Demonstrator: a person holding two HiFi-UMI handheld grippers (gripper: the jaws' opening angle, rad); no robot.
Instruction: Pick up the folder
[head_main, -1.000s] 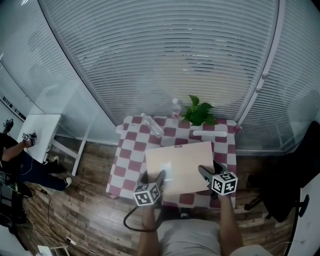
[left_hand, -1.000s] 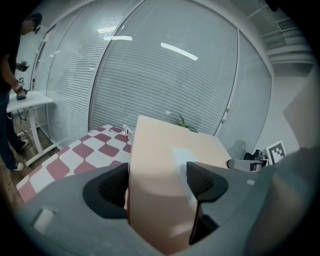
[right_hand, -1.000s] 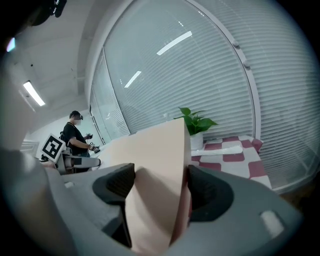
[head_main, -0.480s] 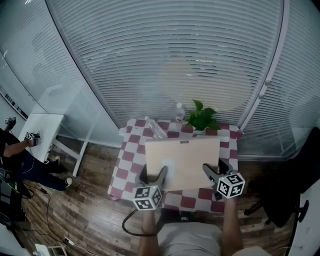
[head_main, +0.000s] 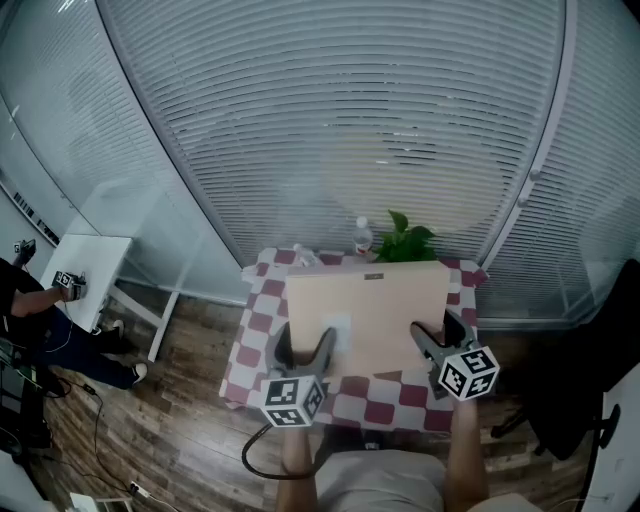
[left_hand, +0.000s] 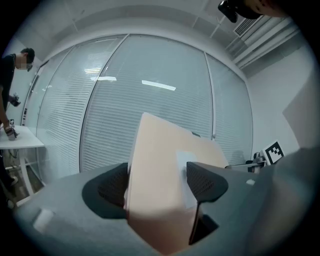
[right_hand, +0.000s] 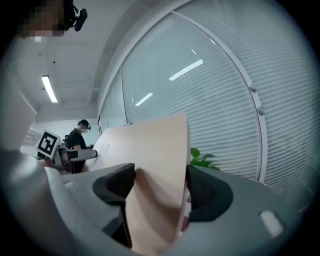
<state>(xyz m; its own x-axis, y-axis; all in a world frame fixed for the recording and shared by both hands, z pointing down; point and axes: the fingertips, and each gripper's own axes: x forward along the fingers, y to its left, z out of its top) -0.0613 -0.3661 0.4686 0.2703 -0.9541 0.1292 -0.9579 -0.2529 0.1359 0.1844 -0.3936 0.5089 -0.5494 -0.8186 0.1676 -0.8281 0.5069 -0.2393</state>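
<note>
The folder (head_main: 368, 310) is a flat beige board with a small white label, held up above the checked table (head_main: 262, 305). My left gripper (head_main: 303, 351) is shut on its near left edge, and my right gripper (head_main: 435, 340) is shut on its near right edge. In the left gripper view the folder (left_hand: 160, 175) rises between the two dark pads, tilted up toward the window. The right gripper view shows the folder (right_hand: 155, 165) bowed a little between that gripper's pads. The folder hides most of the tabletop.
A potted green plant (head_main: 410, 240) and an upright water bottle (head_main: 363, 238) stand at the table's far edge, beside a lying bottle (head_main: 305, 259). Curved blinds rise just behind. A person sits at a white desk (head_main: 85, 278) at the far left. Wooden floor surrounds the table.
Both grippers have lifted the folder and tipped its far edge upward. It now covers more of the table, reaching the plant and bottles in the head view.
</note>
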